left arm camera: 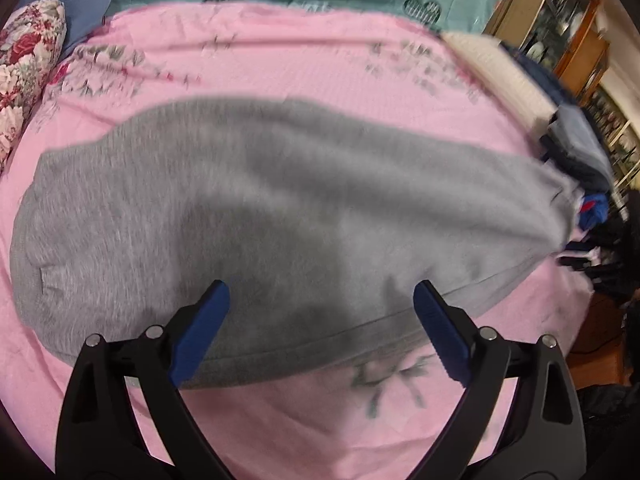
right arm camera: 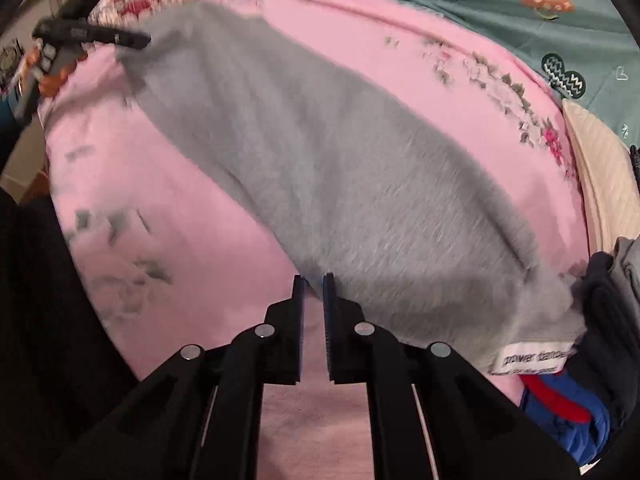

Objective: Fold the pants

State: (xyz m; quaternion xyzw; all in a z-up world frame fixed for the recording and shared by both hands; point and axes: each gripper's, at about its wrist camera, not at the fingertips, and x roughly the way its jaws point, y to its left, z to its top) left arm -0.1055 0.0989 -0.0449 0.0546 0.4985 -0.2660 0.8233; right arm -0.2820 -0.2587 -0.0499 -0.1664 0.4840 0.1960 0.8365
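Pants (left arm camera: 260, 216) flat on pink sheet (left arm camera: 280, 60), under spread left hand-held gripper (left arm camera: 320, 300)

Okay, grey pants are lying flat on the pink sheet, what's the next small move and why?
Probably lower the left gripper and close it on the near edge of the grey pants. It is open over that edge holding nothing. The right gripper looks nearly shut at the pants' edge, though a real grip is unclear.

left gripper (left arm camera: 321, 292): black plastic frame, blue ribbed fingers (left arm camera: 199, 334), four round silver pivot pins | right gripper (right arm camera: 313, 280): black frame, blue-edged fingers (right arm camera: 329, 320), four silver pivot pins, triangular cut-outs in outer links
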